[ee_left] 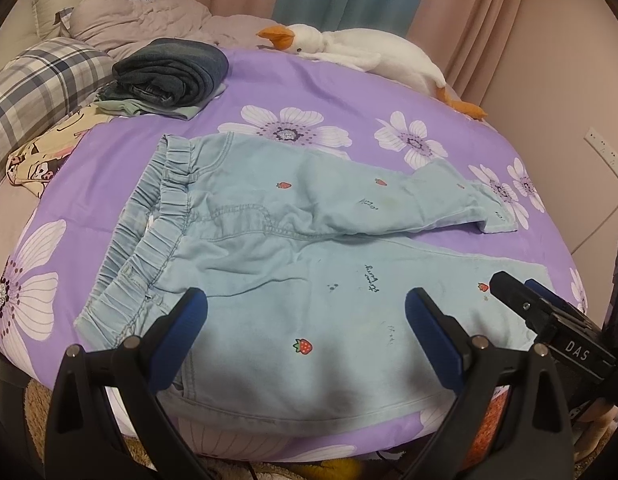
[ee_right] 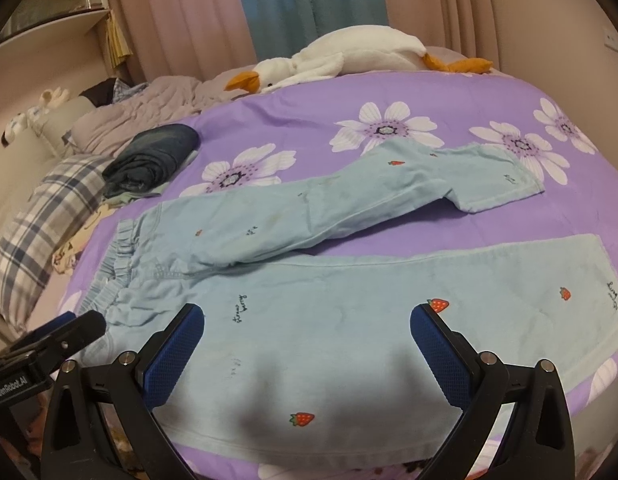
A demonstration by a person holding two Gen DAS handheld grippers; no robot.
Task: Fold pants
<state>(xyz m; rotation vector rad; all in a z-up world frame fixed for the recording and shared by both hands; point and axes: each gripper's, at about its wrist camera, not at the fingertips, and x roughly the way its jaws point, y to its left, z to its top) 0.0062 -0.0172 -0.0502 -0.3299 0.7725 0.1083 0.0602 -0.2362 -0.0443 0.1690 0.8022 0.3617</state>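
Observation:
Light blue pants (ee_left: 269,248) with small strawberry prints lie flat on the purple flowered bedspread (ee_left: 309,80), waistband to the left, legs to the right. The far leg bends at its cuff; the near leg lies straight. They also show in the right wrist view (ee_right: 349,320). My left gripper (ee_left: 307,312) is open and empty, hovering over the near hip and thigh. My right gripper (ee_right: 307,328) is open and empty over the near leg. The right gripper shows at the right edge of the left wrist view (ee_left: 549,312); the left one shows at the left edge of the right wrist view (ee_right: 49,340).
A stack of folded dark jeans (ee_left: 169,70) and other clothes sits at the far left. A white goose plush (ee_left: 361,52) lies at the bed's far edge. A plaid pillow (ee_left: 37,84) and a crumpled quilt (ee_left: 141,16) are at the left. Curtains hang behind.

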